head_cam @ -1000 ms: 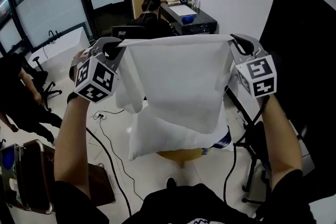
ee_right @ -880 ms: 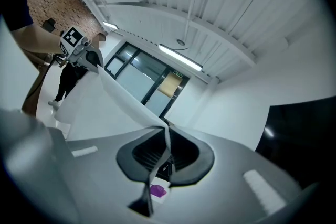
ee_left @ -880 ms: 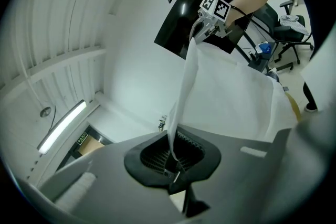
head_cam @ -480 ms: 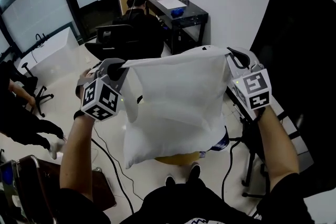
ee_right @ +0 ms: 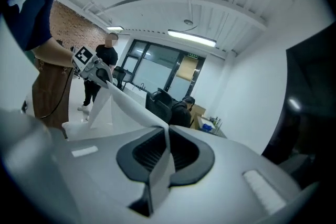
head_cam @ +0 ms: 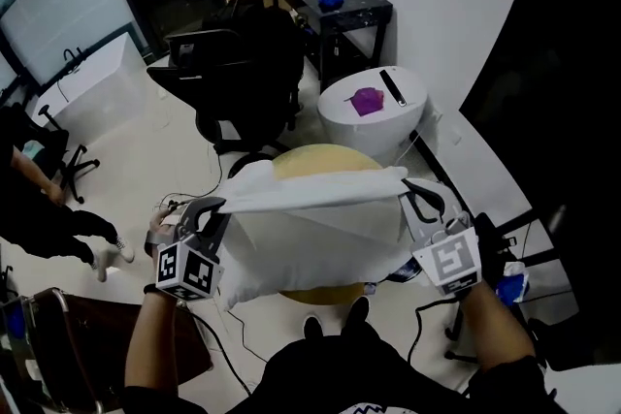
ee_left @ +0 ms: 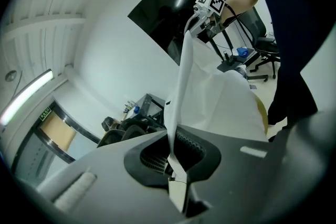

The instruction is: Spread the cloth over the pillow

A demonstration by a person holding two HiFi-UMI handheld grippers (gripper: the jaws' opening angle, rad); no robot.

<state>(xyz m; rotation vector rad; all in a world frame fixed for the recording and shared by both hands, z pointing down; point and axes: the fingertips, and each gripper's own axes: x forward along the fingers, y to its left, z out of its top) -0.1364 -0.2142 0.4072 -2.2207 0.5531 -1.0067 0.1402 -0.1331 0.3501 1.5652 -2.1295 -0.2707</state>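
Note:
A white cloth (head_cam: 320, 194) hangs stretched between my two grippers, its top edge pulled taut. My left gripper (head_cam: 215, 208) is shut on its left corner and my right gripper (head_cam: 415, 192) is shut on its right corner. Under the cloth lies a white pillow (head_cam: 260, 276) on a round wooden table (head_cam: 320, 157); the cloth drapes over most of it. In the left gripper view the cloth (ee_left: 210, 97) runs from my clamped jaws to the right gripper (ee_left: 206, 8). The right gripper view shows the cloth (ee_right: 123, 102) leading to the left gripper (ee_right: 90, 66).
A white round stand (head_cam: 374, 107) with a purple object stands behind the table. A seated person (head_cam: 250, 24) on an office chair is at a black desk (head_cam: 335, 5). Another person (head_cam: 39, 208) is at left. A black backdrop (head_cam: 553, 111) and stand legs (head_cam: 466, 305) are at right.
Both grippers have come down together with the cloth, from chest height to just above the pillow. The cloth now lies lower and flatter over the pillow.

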